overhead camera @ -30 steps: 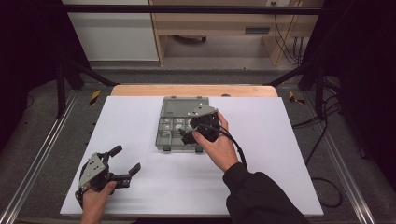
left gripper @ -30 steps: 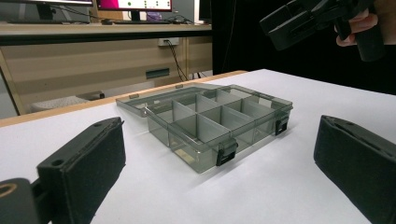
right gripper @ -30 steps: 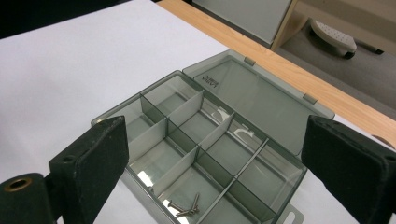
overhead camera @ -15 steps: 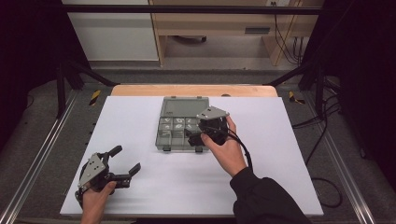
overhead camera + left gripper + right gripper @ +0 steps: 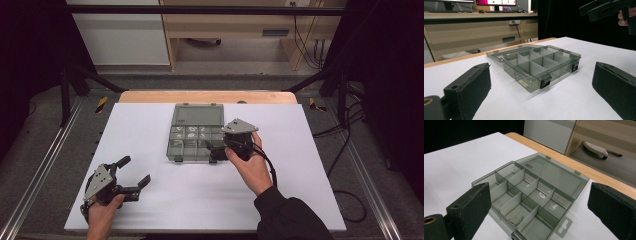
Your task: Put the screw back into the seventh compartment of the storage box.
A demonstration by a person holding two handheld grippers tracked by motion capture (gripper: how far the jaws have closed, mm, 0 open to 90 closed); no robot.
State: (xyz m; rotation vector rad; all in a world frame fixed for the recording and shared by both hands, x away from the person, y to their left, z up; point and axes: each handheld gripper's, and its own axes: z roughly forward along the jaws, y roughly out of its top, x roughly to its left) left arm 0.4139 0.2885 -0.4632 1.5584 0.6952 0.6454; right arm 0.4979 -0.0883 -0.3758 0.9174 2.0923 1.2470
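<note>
One organizer box (image 5: 196,136) of smoky translucent plastic, rectangular, was seen at the centre of the white table (image 5: 320,150), its flat lid laid open at 12 o'clock. Eight compartments were counted; small metal screws (image 5: 515,221) lay in one. The right tongs (image 5: 216,150), padded black, were held spread at its 4 o'clock corner. The left tongs (image 5: 133,172) were spread at 7 o'clock, well apart.
</note>
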